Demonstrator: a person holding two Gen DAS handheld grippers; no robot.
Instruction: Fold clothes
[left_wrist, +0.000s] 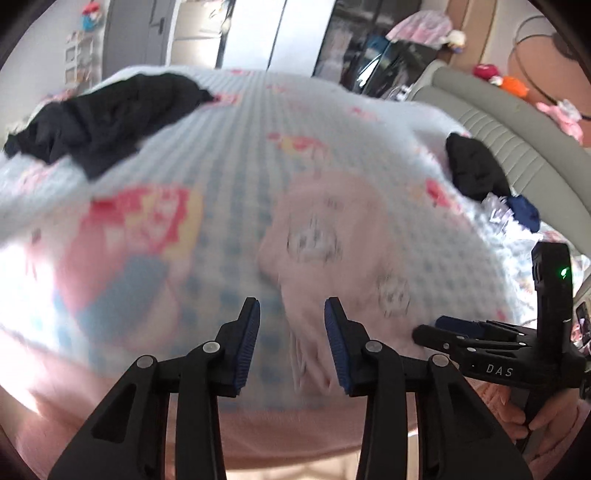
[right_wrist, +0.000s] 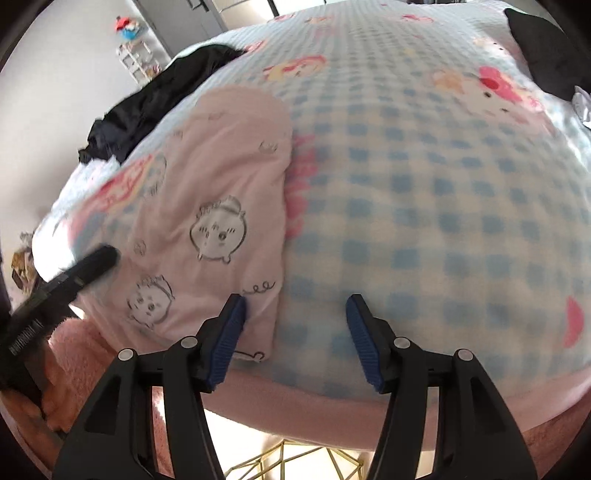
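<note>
Lying folded on the checked blanket (right_wrist: 424, 221), pink garment (right_wrist: 221, 206); no containers.

Black claw (left_wrist: 291, 343) frames, ribbed blue pads (left_wrist: 248, 345), silver pivot screws (white "DAS" lettering).

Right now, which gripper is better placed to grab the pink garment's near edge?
Right. The right gripper hangs open with one finger already over the pink garment at its near corner; the left gripper, also open, sits over its blurred other edge.

Left wrist: low over the bed (left_wrist: 229, 122), facing across it.
Right wrist: likewise, close.
Shared: pink garment (left_wrist: 332, 236) (right_wrist: 221, 206).
</note>
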